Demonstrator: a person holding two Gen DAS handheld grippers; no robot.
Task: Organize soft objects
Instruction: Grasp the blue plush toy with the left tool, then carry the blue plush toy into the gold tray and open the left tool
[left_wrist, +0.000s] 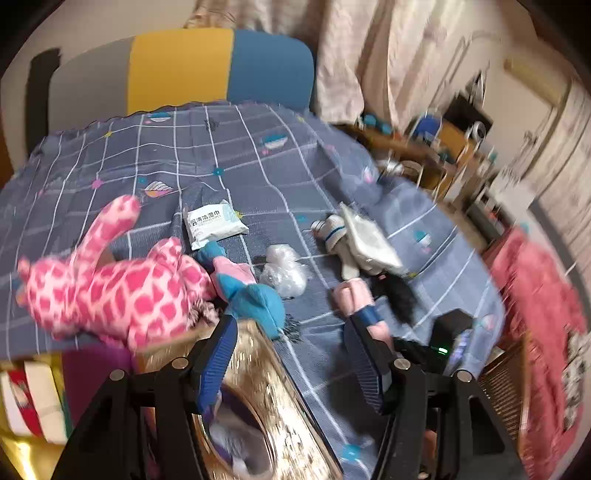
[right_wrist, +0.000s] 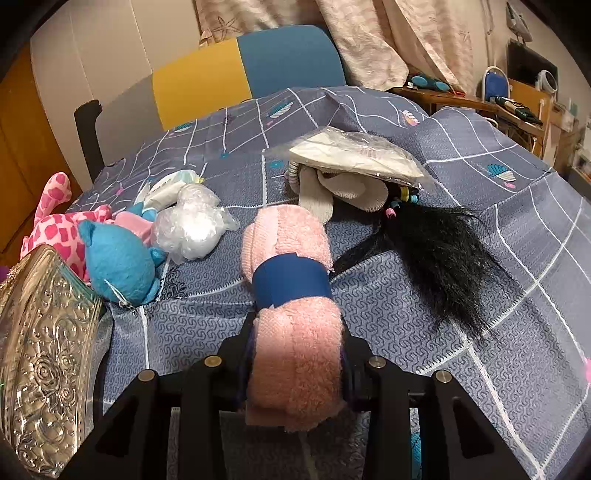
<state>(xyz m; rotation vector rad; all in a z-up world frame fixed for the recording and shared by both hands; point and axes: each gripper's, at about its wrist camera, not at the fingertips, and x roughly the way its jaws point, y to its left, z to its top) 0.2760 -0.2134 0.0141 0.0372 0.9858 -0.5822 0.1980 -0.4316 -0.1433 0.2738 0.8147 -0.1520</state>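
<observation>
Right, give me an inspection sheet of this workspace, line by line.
Surface: bed under a grey-blue grid-pattern sheet, rumpled.
Job's things: pink rolled towel with blue band, pink spotted plush, blue plush, white socks, black hairpiece.
Clutter: wet-wipes pack, crumpled clear plastic, flat plastic packet, embossed gold tin.
Grippers: right gripper shut on the pink rolled towel; left gripper open, nothing between its jaws, above the tin's edge.
Cables: nothing seen clearly.
Surroundings: grey, yellow and blue headboard, curtains, cluttered wooden desk.
</observation>
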